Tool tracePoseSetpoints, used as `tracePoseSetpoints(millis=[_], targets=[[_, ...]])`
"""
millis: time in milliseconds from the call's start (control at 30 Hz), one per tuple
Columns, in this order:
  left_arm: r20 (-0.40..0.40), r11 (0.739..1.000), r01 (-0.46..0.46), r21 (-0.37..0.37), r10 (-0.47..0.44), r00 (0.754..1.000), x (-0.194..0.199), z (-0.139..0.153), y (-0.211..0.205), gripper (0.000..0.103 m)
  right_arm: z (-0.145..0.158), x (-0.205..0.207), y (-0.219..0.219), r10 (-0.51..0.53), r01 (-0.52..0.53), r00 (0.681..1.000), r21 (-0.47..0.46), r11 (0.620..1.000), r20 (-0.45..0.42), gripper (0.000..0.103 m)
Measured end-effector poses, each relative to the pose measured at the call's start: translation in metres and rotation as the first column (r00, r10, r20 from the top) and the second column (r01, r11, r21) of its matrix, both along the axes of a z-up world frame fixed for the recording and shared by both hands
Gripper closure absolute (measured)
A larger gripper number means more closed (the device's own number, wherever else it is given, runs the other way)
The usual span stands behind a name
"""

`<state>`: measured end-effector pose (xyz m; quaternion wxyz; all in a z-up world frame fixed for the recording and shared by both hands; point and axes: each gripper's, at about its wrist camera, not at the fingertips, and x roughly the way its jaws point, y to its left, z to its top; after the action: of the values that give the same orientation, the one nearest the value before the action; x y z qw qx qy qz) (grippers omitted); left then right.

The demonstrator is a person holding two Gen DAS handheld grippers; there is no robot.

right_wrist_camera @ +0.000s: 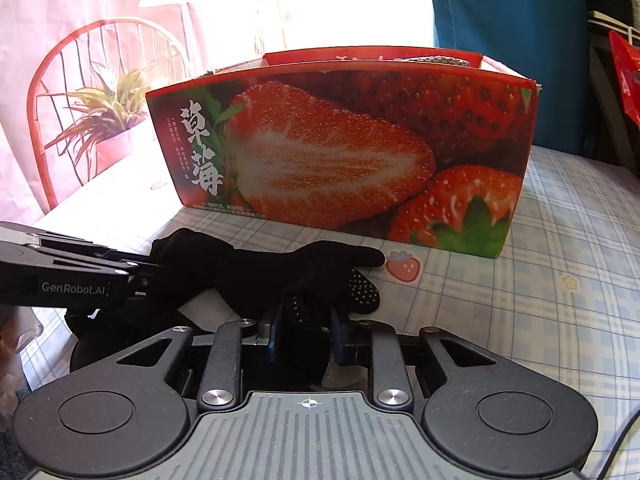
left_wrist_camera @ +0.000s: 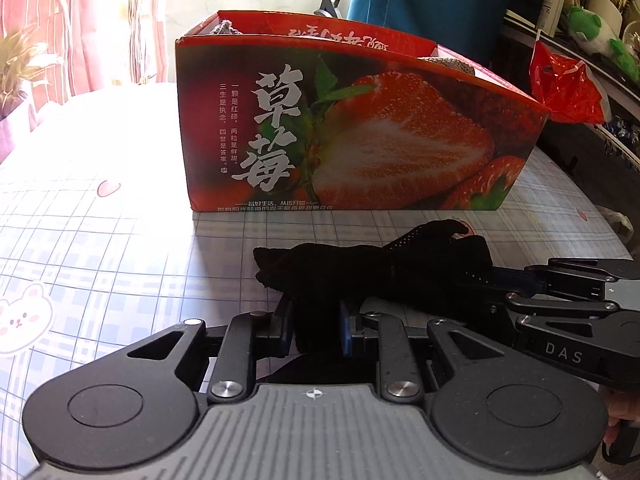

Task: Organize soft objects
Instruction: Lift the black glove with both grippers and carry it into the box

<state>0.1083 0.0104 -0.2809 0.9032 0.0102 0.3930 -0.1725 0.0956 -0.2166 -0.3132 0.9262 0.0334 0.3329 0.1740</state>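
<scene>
Left gripper: we have it clamped narrow on one end of the black gloves.
Right gripper: ours too, pinched tight on the dotted-palm end of the same bundle.
Why two grips: we judge the limp fabric would sag or fall apart if lifted by one end.
Gloves' place: on the checked tablecloth, just before the strawberry box, running between both claws.
Box: open-topped at the table's far side, likely our drop spot.
</scene>
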Motion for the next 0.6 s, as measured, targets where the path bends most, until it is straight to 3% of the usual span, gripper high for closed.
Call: tracePoseSetpoints(millis=[67, 333, 600], targets=[[0.009, 1.0, -0.018, -0.021, 0.018, 1.0, 0.001, 0.008, 0.005, 0.085, 0.005, -0.002, -0.002, 0.001, -0.002, 0.999, 0.021, 1.0, 0.033, 0.087], [0.204, 0.997, 0.012, -0.082, 0.005, 0.979, -0.017, 0.08, 0.02, 0.085, 0.06, -0.01, -0.011, 0.016, -0.04, 0.976, 0.104, 0.994, 0.218, 0.087], [0.265, 0.994, 0.053, -0.1, -0.025, 0.964, 0.003, 0.136, 0.016, 0.085, 0.12, 0.01, -0.024, 0.01, -0.049, 0.96, 0.133, 0.99, 0.281, 0.087]])
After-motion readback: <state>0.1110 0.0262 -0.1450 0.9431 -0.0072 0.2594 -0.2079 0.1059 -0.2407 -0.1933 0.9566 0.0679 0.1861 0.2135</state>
